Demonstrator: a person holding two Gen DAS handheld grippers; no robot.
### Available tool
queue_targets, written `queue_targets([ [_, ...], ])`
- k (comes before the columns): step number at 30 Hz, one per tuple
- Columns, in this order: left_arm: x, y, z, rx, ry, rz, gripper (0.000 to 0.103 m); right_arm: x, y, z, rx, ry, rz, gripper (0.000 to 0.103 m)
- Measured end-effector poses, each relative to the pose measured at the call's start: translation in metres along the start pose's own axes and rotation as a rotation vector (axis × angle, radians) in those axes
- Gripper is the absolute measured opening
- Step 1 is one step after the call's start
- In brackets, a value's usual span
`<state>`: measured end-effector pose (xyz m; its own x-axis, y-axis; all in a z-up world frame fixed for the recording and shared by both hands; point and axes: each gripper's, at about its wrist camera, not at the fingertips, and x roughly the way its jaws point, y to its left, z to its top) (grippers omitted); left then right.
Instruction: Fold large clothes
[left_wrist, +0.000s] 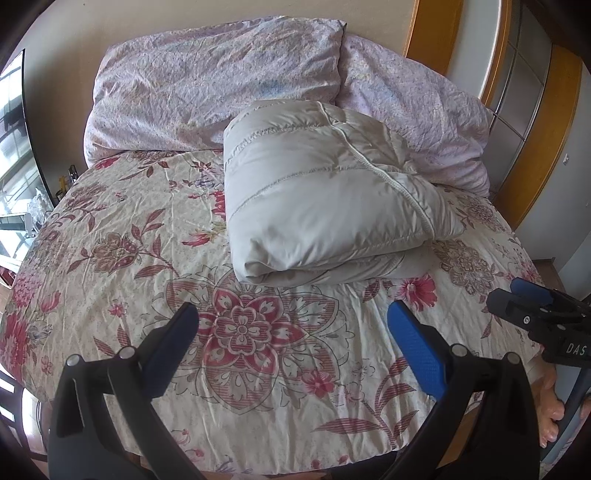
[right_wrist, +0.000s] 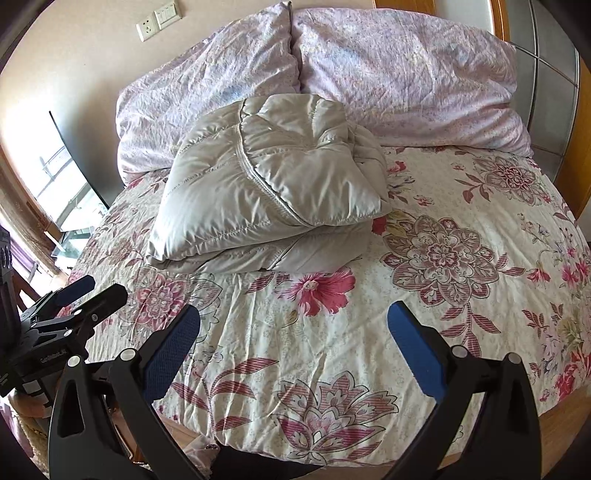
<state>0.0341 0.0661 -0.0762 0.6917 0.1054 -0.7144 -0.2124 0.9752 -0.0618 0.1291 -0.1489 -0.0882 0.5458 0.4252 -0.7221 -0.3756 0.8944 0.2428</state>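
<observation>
Looking from the left wrist, the left gripper gapes wide and empty over the bed's near edge; the folded jacket lies mid-bed against the pillows. From the right wrist, the right gripper is likewise spread, empty; bare quilt lies between it and the jacket.

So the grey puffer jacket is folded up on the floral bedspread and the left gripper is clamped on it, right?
Not quite. The grey puffer jacket is folded on the floral bedspread, but the left gripper is open and apart from it, holding nothing. The left wrist view shows this.
</observation>
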Motion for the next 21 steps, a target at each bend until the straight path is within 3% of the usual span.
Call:
queue_targets([
  [21, -0.0066, -0.0085, 0.0042, 0.004, 0.000, -0.039, 0.101, -0.0069, -0.0024, 0.0035, 0.019, 0.000, 0.022, 0.102],
])
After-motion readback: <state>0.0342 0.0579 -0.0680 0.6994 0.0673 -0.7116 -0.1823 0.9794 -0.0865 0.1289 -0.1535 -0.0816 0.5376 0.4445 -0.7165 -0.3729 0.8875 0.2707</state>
